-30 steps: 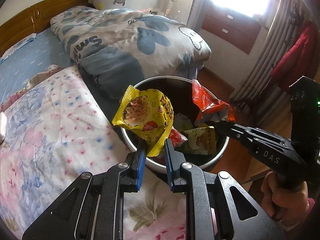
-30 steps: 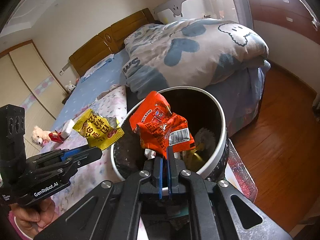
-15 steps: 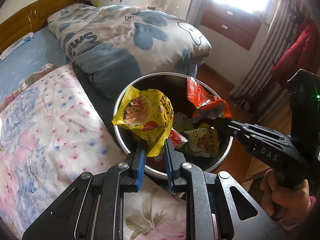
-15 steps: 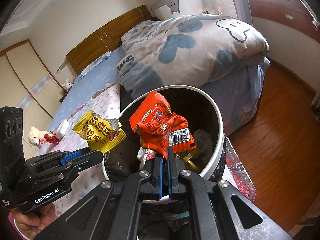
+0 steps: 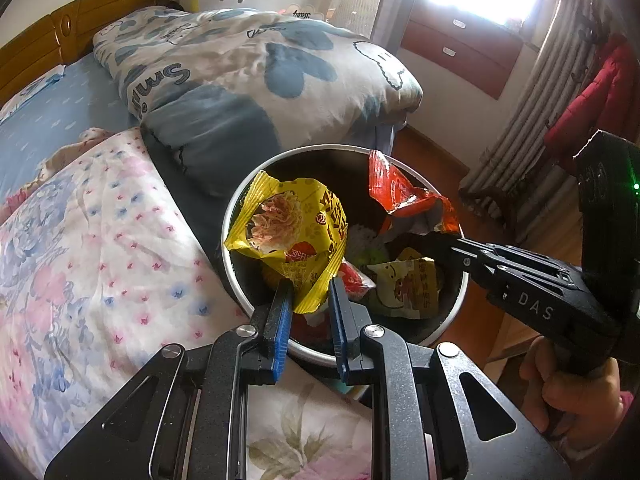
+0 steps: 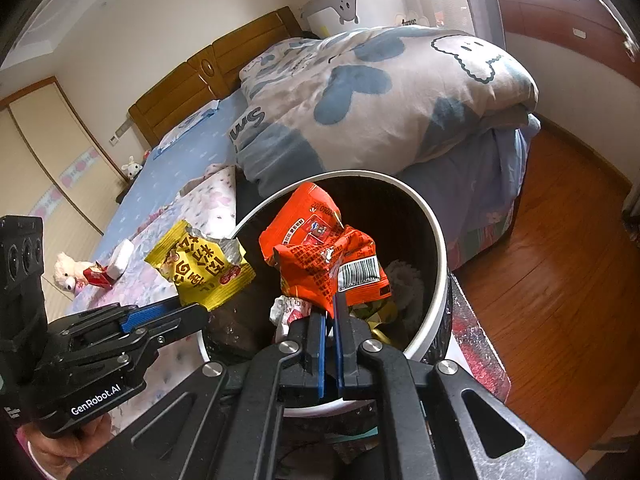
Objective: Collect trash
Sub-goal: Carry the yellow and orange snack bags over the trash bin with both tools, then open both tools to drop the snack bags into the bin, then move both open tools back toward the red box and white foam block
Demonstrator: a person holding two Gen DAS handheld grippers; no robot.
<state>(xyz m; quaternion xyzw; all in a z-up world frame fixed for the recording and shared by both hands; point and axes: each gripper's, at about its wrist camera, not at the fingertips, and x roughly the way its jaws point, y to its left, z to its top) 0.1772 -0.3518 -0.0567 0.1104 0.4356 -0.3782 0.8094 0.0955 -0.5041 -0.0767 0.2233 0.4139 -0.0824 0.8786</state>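
A round white-rimmed trash bin (image 5: 236, 276) (image 6: 438, 264) stands beside the bed and holds several wrappers. My left gripper (image 5: 310, 294) has its jaws a little apart; a yellow snack wrapper (image 5: 292, 236) (image 6: 200, 268) stands between them over the bin's near rim. Whether the pads still pinch it I cannot tell. My right gripper (image 6: 329, 312) is shut on an orange-red snack wrapper (image 6: 324, 260) (image 5: 404, 196) and holds it over the bin's mouth.
The bed with a floral sheet (image 5: 88, 248) lies left of the bin, with a folded blue-and-white duvet (image 5: 248, 68) behind it. A small red box (image 6: 98, 278) and a white item (image 6: 120, 256) lie on the bed. Wooden floor (image 6: 560, 280) is to the right.
Both grippers have moved forward over the bin with their wrappers. The left jaws have spread slightly wider around the yellow wrapper.
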